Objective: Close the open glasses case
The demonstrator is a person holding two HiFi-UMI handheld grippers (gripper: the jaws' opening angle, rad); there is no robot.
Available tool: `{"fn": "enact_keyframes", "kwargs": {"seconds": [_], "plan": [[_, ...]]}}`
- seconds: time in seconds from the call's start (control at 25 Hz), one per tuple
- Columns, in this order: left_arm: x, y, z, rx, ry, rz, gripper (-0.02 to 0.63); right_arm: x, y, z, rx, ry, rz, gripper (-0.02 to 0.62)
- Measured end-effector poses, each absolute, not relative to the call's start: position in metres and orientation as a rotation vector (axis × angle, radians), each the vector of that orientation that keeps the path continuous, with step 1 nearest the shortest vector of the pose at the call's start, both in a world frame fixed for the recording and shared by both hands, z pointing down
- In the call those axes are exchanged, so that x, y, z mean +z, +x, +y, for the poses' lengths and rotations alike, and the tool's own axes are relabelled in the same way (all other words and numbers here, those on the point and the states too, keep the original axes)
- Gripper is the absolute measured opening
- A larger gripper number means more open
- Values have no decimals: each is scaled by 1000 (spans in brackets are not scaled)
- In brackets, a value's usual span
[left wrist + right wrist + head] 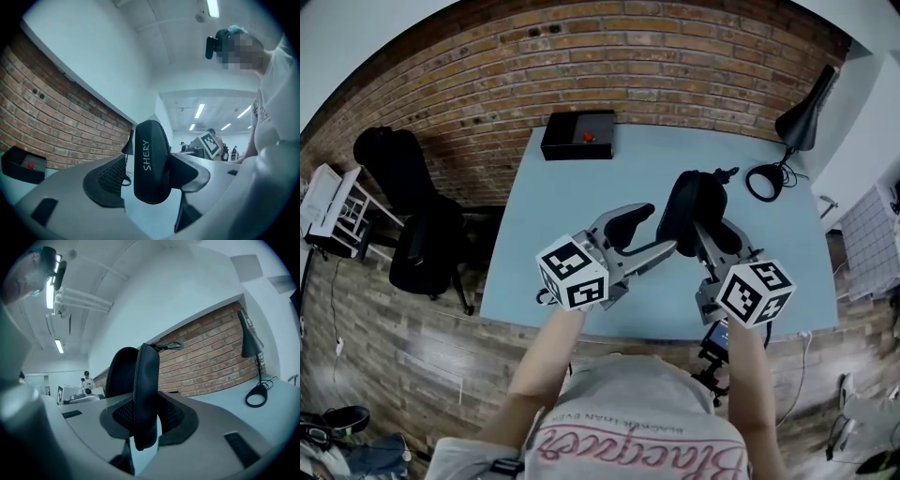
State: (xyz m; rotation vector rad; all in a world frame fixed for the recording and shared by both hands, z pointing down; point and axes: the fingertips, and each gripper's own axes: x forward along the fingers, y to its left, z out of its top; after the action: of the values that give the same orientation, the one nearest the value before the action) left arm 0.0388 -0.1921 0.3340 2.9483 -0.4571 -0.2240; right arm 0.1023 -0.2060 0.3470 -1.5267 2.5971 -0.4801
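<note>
Over a pale blue table point(581, 187), above its near half and clear of the surface, with both tools lifted and pointing away from the body. Closest in, left gripper point(652, 232) clamped on one shell of the glasses case point(694, 202): black lettered lobe standing on end between the pads in the left gripper view, plainly touching the right pad, less surely the left. Just beside it, right gripper point(717, 236) clenched on the other shell, seen edge-on in the right gripper view with the zipper line running up and down and a mesh pad against each flank. Held aloft between the two, resting on nothing; not yet closed, shells splayed apart like a book, hinge line hard to make out. Most telling for the coming move: long axis of each shell standing across its claw's line of pointing, gap between shells lying side to side. Probably to be shut by swinging the left shell rightward onto the right one, or both inward, with no reach or regrip. Neither claw nearer; both already on it. Farther back and well apart, a black box point(578, 136) by the far edge, a desk lamp point(802, 117) at the far right corner, then brick wall point(581, 56).
</note>
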Motion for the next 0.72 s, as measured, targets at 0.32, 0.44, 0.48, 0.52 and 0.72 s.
{"fn": "enact_keyframes", "kwargs": {"seconds": [0.32,0.44,0.48,0.52,0.72], "plan": [[327,33,-207,-118,3080,-814,267,344,129,-209,-363,-1719,2504,104],[326,29,-212,-108,3080,-928,182,339,132,-207,-317,-1732,2493,104],[326,27,-214,-106,3071,-964,146,338,132,-206,-305,-1725,2496,104],[326,25,-217,-101,3060,-998,116,336,132,-206,-292,-1718,2500,104],[336,20,-228,-12,3021,-1126,47,337,127,-202,-225,-1725,2525,97]]}}
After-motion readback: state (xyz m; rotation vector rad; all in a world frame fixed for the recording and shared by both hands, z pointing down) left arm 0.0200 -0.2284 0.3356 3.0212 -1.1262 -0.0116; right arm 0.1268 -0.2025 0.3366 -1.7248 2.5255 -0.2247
